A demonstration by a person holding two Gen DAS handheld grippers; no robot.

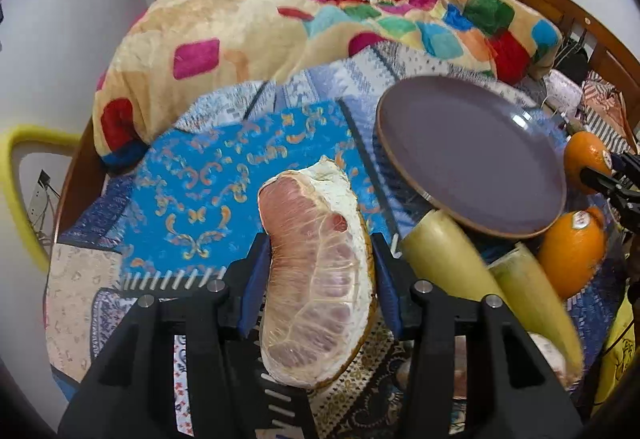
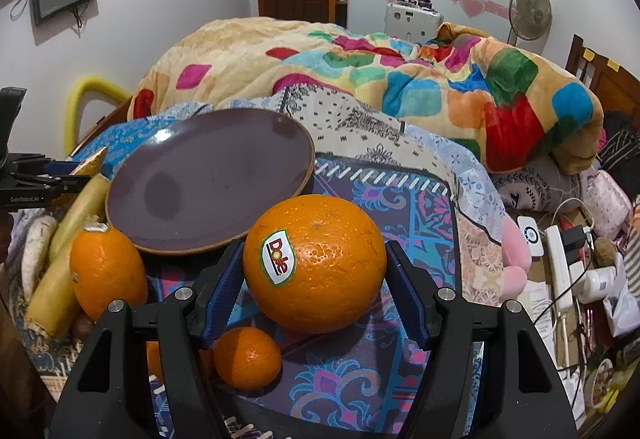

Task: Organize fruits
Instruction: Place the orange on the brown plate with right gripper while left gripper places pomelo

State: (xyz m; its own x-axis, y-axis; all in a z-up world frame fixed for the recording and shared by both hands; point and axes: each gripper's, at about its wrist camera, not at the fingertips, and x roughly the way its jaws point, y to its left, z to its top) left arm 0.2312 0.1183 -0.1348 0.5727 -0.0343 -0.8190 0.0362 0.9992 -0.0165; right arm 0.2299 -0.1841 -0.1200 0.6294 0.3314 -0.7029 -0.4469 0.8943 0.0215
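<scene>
Fruits gripped: left gripper (image 1: 320, 271) clamps the soft peeled pink pomelo wedge (image 1: 316, 279), which could tear; right gripper (image 2: 314, 279) clamps the round stickered orange (image 2: 316, 263), which could roll off the tilted purple plate (image 2: 208, 195).

Right gripper (image 2: 316, 271) with blue pads closed against a large round orange with a Dole sticker (image 2: 316, 263), small tangerine (image 2: 247, 358) just below it, purple round ceramic plate (image 2: 208, 191) behind, second stickered orange (image 2: 106, 271) beside pale yellow-green stalks (image 2: 64, 271), patterned patchwork bedspread (image 2: 400, 207) underneath
</scene>
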